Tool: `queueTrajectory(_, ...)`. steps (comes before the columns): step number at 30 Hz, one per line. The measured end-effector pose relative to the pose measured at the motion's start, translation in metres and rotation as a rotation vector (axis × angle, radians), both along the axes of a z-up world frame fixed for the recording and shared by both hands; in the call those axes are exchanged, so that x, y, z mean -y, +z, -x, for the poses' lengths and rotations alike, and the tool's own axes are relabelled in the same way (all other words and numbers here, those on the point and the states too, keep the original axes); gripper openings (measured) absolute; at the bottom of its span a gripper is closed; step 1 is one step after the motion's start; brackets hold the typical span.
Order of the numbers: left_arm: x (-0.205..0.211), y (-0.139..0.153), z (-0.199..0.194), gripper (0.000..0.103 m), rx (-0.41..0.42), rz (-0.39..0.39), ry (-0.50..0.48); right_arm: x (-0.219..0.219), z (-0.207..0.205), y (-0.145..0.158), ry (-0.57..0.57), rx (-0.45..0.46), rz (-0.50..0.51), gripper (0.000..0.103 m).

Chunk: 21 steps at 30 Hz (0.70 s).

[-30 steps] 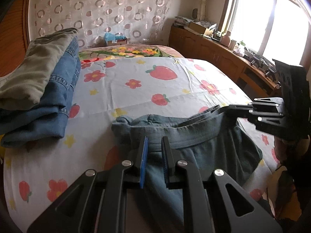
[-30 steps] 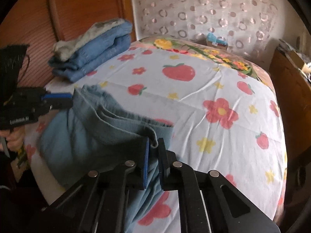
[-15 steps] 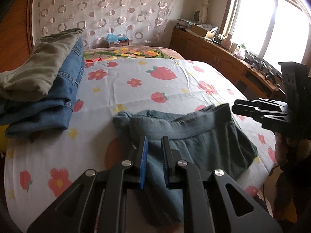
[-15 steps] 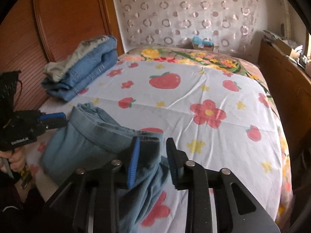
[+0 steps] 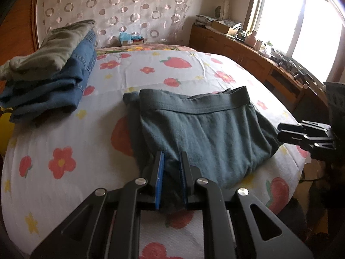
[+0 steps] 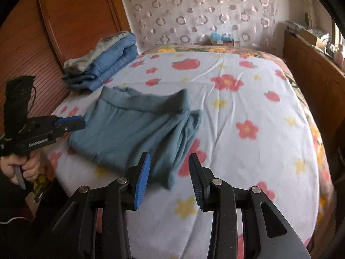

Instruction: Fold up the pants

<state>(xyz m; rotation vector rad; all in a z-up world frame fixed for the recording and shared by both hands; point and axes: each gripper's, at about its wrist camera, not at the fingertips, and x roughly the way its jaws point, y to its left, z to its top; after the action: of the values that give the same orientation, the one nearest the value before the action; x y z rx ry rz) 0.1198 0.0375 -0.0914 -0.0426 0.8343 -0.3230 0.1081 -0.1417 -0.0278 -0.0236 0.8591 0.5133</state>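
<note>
While the teal pants lie folded into a compact bundle on the bed, near its front edge at about 9 o'clock from the bed's middle in the right wrist view, your entry for this moment reads as follows.

Item, pants: doubled over, waistband at the far side, several layers showing at the right-hand edge; one corner of cloth trails toward the right tool. Judged mostly folded; the trailing corner and loose edges look unfinished.

Item, left tool: nearly closed, pads pinching dark cloth at the pants' near edge. You have not let go on this side.

Item, right tool: jaws opening, nothing pressed between them; the pants' corner lies just ahead of the pads, at 12 o'clock from them, apart from both.

Item, stack of folded clothes: jeans with an olive pair on top, at 10 o'clock on the bed in the left wrist view, well apart from the teal pants.

Remaining, as a judgement: release the left grip, tidy the loose corner, perhaps one more fold, then possibly move the bundle to the stack.
</note>
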Motion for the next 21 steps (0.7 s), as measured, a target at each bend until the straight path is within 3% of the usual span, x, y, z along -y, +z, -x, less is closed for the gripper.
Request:
queueTrajectory(3, 0.000, -0.004, -0.001, 0.013, -0.004, -0.003, 0.002, 0.000, 0.003, -0.006, -0.005, -0.016, -0.004, 0.033)
queueTrajectory(5, 0.001, -0.005, 0.000, 0.015, 0.004, -0.010, 0.003, 0.000, 0.006, -0.010, 0.007, -0.031, -0.014, 0.019)
queueTrajectory(7, 0.000, -0.006, 0.000, 0.024, 0.010, -0.020, 0.011, 0.000, 0.008, -0.011, 0.022, -0.031, -0.020, 0.005)
queueTrajectory(9, -0.004, -0.008, -0.001, 0.033, 0.013, -0.021, 0.030, 0.002, 0.013, -0.009, 0.006, 0.005, 0.017, 0.001)
queueTrajectory(13, -0.011, -0.011, -0.002, 0.040, 0.005, 0.008, 0.045, 0.013, 0.014, -0.010, -0.028, 0.001, 0.026, 0.000)
queueTrajectory(19, -0.011, -0.011, -0.001, 0.051, 0.022, -0.016, 0.066, 0.020, 0.015, 0.001, -0.038, 0.022, -0.024, 0.001)
queueTrajectory(21, -0.011, -0.012, 0.000, 0.052, 0.031, -0.019, 0.073, 0.018, 0.014, 0.005, -0.043, 0.033, -0.020, 0.008)
